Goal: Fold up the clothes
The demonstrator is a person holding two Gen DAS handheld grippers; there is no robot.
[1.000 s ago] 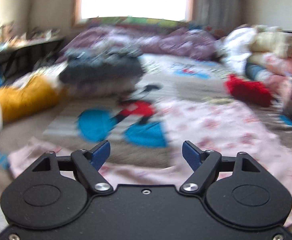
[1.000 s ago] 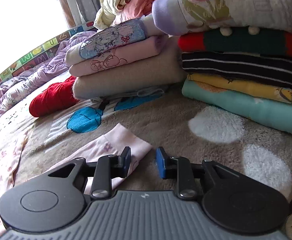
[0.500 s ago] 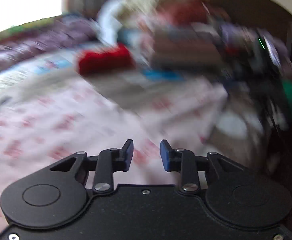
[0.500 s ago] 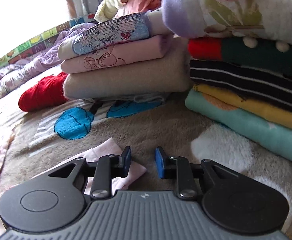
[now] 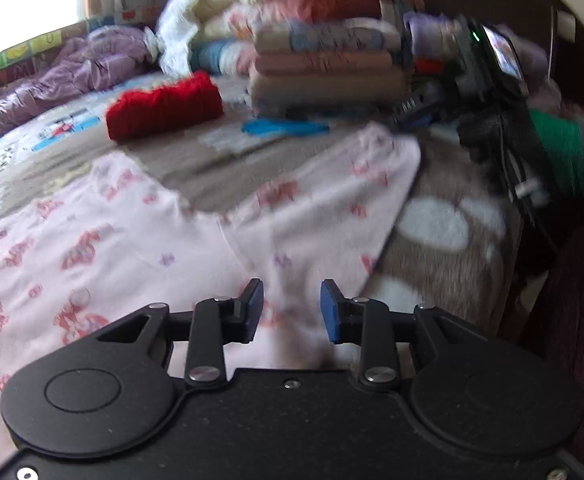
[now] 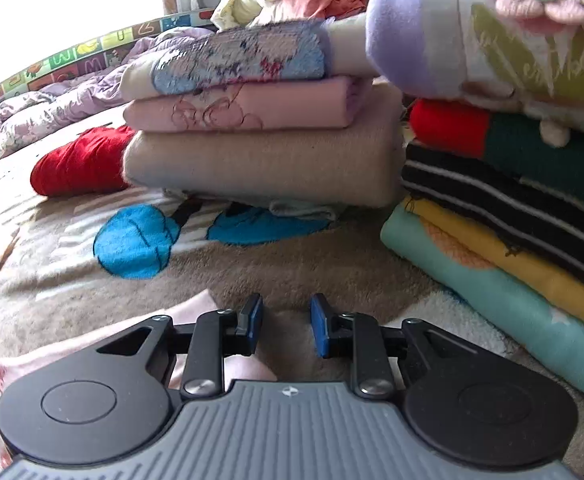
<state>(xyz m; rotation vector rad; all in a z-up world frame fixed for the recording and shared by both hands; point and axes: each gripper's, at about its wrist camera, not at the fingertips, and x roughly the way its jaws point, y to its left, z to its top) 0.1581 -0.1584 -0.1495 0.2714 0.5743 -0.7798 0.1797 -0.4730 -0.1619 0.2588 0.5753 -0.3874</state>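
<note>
On brown blanket (image 6: 331,272): folded stacks (image 6: 260,152), pink garment (image 5: 132,240); both hand-held grippers narrowly parted, grip unclear.

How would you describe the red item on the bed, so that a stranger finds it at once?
Start at the tall stack of folded clothes with the thick beige blanket at its bottom. Directly left of it lies a bright red fuzzy knitted bundle on the cartoon bedspread, the only loose, rolled piece there.

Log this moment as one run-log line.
stage: fold start | left claw: over pink printed garment, gap visible | right claw: at garment corner, gap visible | folded stacks: behind
</note>
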